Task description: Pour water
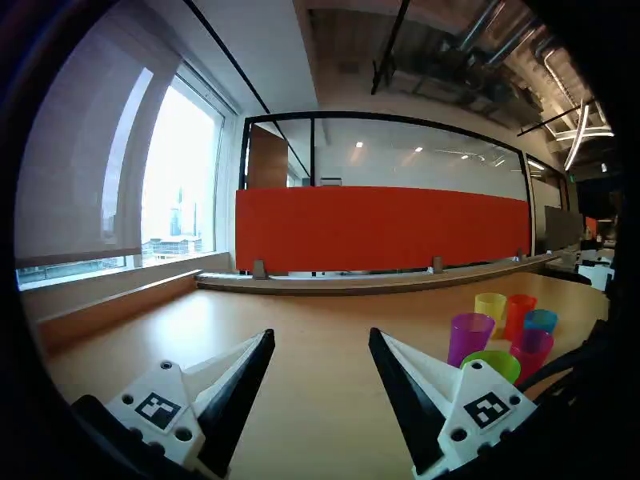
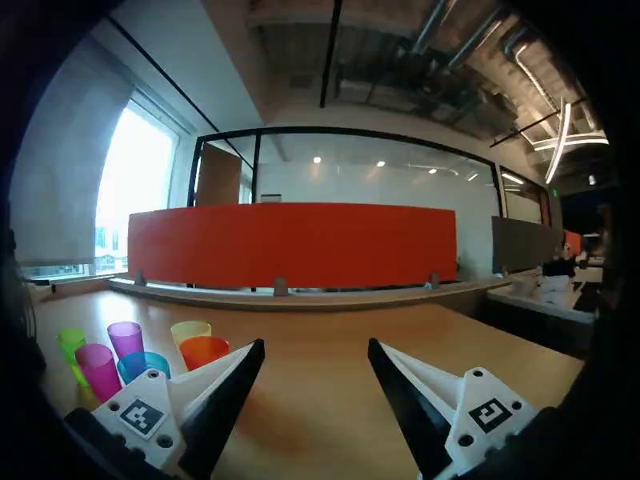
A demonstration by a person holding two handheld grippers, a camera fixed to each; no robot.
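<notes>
Several coloured plastic cups stand grouped on the wooden table (image 1: 320, 336). In the left gripper view they sit at the right: a purple cup (image 1: 469, 336), a yellow cup (image 1: 490, 308), an orange-red cup (image 1: 519, 314), a blue cup (image 1: 541, 321), a magenta cup (image 1: 534, 349) and a green cup (image 1: 491, 364). My left gripper (image 1: 322, 340) is open over bare table, left of the cups. In the right gripper view the same group sits at the lower left: purple cup (image 2: 126, 337), orange cup (image 2: 202, 350), blue cup (image 2: 142, 366). My right gripper (image 2: 316, 346) is open with nothing between its fingers.
An orange divider panel (image 1: 382, 228) runs along the table's far edge. Bright windows (image 1: 180, 188) line the left wall, with a low wooden ledge (image 1: 112, 308) below them. More desks (image 2: 544, 300) stand at the far right.
</notes>
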